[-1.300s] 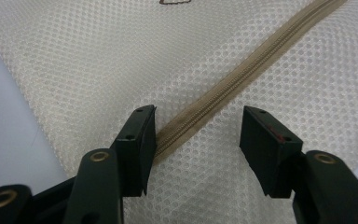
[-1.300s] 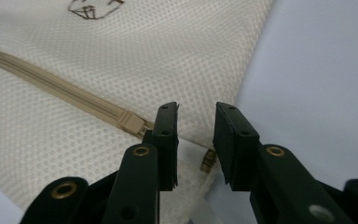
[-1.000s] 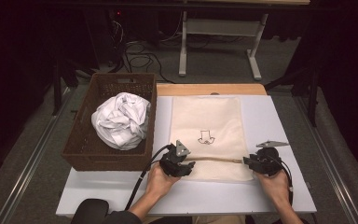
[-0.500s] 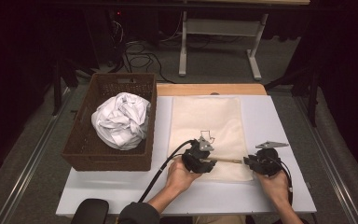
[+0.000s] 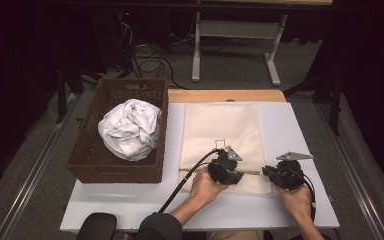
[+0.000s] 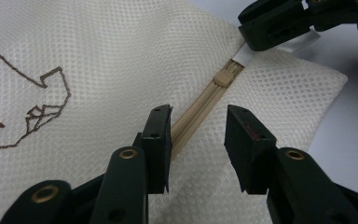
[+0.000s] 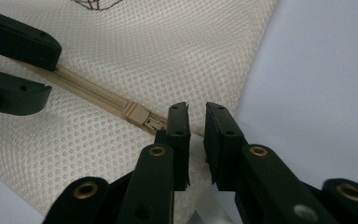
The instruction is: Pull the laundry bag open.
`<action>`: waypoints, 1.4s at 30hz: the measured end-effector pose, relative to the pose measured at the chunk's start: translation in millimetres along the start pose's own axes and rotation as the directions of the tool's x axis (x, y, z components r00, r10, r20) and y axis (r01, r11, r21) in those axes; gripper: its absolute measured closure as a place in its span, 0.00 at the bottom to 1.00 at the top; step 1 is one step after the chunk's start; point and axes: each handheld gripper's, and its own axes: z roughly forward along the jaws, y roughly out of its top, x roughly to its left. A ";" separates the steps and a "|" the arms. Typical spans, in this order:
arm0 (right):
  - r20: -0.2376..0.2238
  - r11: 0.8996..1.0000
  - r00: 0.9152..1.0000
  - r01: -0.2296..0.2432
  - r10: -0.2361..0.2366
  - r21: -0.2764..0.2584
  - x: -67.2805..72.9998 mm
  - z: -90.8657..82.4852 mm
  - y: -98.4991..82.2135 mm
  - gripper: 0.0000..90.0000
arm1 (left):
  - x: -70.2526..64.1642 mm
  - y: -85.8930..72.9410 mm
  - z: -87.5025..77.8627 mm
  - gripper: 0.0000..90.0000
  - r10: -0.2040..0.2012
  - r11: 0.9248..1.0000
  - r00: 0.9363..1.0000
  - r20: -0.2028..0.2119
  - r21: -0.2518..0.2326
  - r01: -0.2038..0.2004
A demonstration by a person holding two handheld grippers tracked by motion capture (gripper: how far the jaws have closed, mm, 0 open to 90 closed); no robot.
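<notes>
Zip pull tab [image 7: 154, 123] half hidden behind your right claw [image 7: 196, 140]; can't tell if it's gripped. Bag's brown print [image 6: 23, 105] cut off at left edge.

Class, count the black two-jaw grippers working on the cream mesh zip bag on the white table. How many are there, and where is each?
2. The left gripper straddles the tan zipper mid-bag; the right gripper is at the bag's right edge, by the zipper slider.
</notes>
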 end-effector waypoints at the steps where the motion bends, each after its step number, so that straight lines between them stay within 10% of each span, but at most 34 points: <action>1: -0.006 1.000 1.000 -0.007 0.007 0.004 0.9 1.0 -0.3 0.94 | 0.0 0.6 1.6 0.70 -0.007 1.000 1.000 0.006 -0.003 0.007; 22: -0.019 0.999 1.000 0.018 -0.017 0.037 2.9 9.0 -3.6 1.00 | -3.9 14.1 29.5 0.79 -0.060 0.998 0.997 0.057 0.005 0.059; 42: -0.027 0.999 1.000 0.008 -0.007 0.044 2.0 9.2 -3.6 1.00 | -12.7 20.3 45.9 0.85 -0.030 0.999 0.998 0.057 0.024 0.029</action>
